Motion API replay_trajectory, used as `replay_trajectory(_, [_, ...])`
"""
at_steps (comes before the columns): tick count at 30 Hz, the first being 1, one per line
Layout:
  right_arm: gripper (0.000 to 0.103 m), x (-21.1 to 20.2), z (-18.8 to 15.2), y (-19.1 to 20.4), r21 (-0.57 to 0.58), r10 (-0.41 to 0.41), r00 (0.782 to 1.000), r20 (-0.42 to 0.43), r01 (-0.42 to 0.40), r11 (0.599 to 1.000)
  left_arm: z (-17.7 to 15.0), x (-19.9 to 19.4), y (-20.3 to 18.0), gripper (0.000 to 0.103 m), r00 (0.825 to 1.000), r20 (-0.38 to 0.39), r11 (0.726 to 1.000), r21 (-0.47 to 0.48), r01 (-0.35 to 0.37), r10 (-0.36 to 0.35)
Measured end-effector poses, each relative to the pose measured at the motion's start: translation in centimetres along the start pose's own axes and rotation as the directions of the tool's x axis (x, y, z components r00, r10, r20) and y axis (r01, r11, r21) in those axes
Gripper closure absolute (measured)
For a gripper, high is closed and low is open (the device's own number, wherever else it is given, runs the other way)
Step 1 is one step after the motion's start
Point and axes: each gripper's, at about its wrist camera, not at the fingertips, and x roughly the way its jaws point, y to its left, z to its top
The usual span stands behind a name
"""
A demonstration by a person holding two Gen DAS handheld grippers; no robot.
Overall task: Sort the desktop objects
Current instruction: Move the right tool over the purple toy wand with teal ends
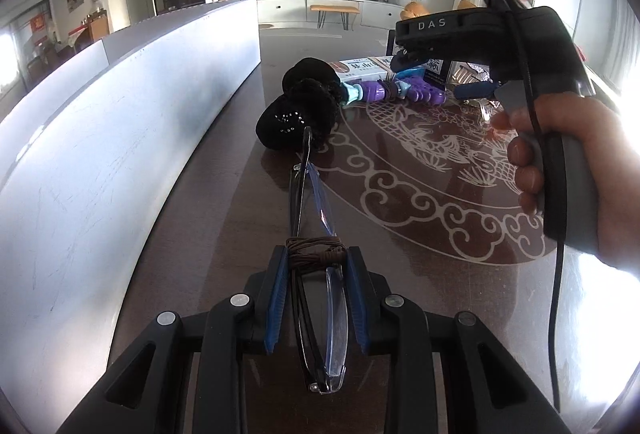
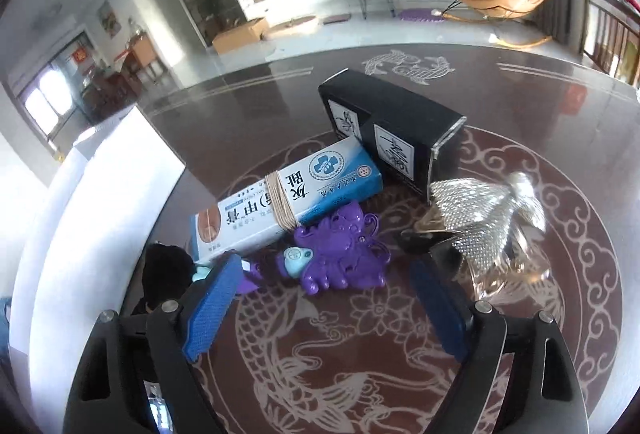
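Observation:
My left gripper [image 1: 316, 254] is shut on a folded pair of glasses [image 1: 320, 322] with a brown cord wound round them; one temple arm sticks out ahead over the table. A black fuzzy hair tie [image 1: 298, 110] lies just beyond the temple tip. My right gripper [image 2: 324, 290] stands open above the table, with nothing between its blue pads [image 2: 214, 306]. Just ahead of it lies a purple plastic toy [image 2: 340, 250]. In the left wrist view the right gripper [image 1: 436, 74] hangs over that purple toy [image 1: 400, 90], held by a hand [image 1: 560, 162].
A white and blue box [image 2: 280, 206] bound with a rubber band lies behind the toy, a black box [image 2: 396, 130] beyond it. A glittery silver piece [image 2: 476, 218] sits at the right. A white bin wall [image 1: 120, 154] runs along the left of the dark patterned table [image 2: 360, 354].

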Motion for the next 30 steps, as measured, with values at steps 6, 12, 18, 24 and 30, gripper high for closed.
replay_trajectory(6, [0.015, 2.1, 2.2, 1.3, -0.162, 0.025, 0.998, -0.061, -0.035, 0.986, 0.0, 0.0, 0.1, 0.075, 1.000, 0.000, 1.000, -0.008, 0.014, -0.014])
replay_trajectory(12, [0.016, 1.6, 0.0, 2.8, -0.294, 0.210, 0.931, -0.297, -0.298, 0.908, -0.2, -0.2, 0.2, 0.074, 1.000, 0.001, 1.000, -0.008, 0.012, -0.012])
replay_trajectory(18, [0.015, -0.5, -2.5, 5.9, -0.663, -0.037, 0.985, -0.169, -0.086, 0.744, -0.1, -0.1, 0.0, 0.074, 1.000, 0.000, 1.000, -0.002, -0.002, 0.002])
replay_trajectory(24, [0.014, 3.1, -1.5, 9.5, -0.722, -0.126, 0.984, -0.126, -0.004, 0.692, -0.1, 0.0, 0.1, 0.074, 1.000, 0.002, 1.000, -0.017, 0.016, -0.016])
replay_trajectory(30, [0.038, 4.8, 0.3, 7.9, -0.591, 0.000, 0.958, -0.287, -0.177, 0.787, -0.1, 0.0, 0.2, 0.074, 1.000, 0.005, 0.999, -0.025, 0.026, -0.025])
